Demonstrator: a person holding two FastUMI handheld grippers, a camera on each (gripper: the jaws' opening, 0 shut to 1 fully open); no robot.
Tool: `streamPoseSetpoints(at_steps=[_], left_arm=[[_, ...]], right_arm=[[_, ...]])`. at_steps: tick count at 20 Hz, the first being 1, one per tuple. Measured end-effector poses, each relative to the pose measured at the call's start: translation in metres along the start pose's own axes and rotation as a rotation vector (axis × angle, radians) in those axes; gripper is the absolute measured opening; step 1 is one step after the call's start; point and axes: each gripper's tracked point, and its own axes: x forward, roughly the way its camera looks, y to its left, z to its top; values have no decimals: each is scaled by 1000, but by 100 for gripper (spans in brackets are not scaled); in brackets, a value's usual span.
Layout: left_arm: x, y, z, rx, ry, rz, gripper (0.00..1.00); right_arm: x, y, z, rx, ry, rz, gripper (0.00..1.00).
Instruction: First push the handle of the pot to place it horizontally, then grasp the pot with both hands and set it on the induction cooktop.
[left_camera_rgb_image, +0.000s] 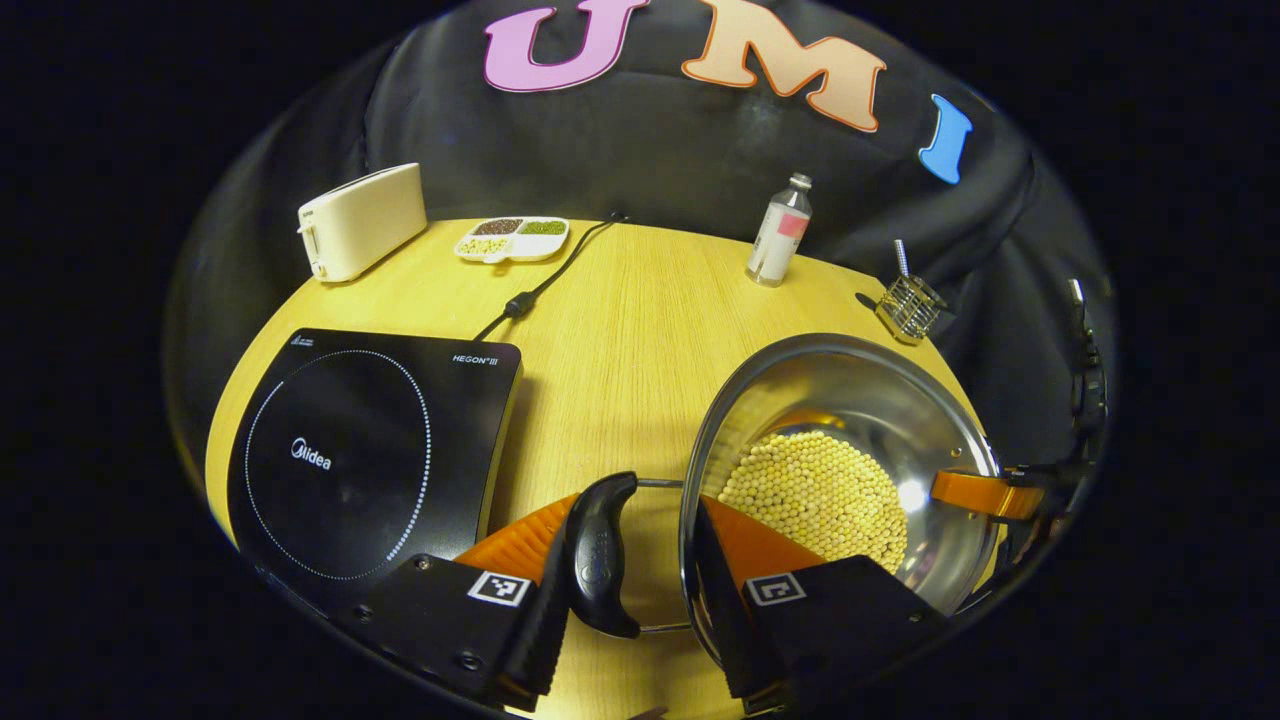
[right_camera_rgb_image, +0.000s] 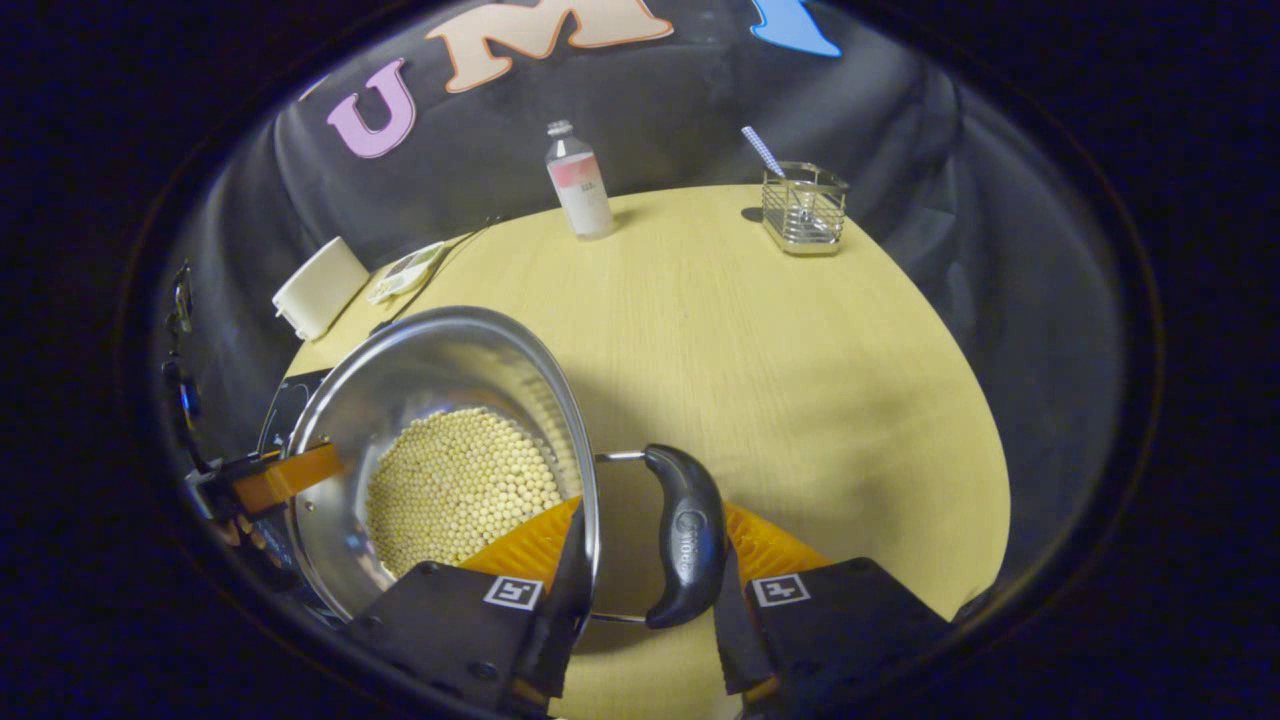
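Straddling a handle and the rim on each side, the left gripper (left_camera_rgb_image: 640, 570) and right gripper (right_camera_rgb_image: 640, 580) seem clamped on the pot (left_camera_rgb_image: 840, 470), with the cooktop (left_camera_rgb_image: 370, 460) at nine o'clock; uneven lifting could spill the beans (left_camera_rgb_image: 815, 495)

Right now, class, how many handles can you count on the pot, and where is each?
2. One handle sits on the pot's cooktop-facing side, between the left gripper's fingers; the other handle sits on the opposite side, between the right gripper's fingers.
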Motion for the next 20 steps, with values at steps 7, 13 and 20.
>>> streamPoseSetpoints(at_steps=[7,13,20], left_arm=[[-27,-3,3,-37,-30,12,64],[-36,15,0,-52,2,-28,66],[-45,54,28,21,5,-95,64]], right_arm=[[-24,4,14,-27,-34,24,56],[-39,23,12,-14,-64,-6,61],[-60,68,5,70,-97,-61,61]])
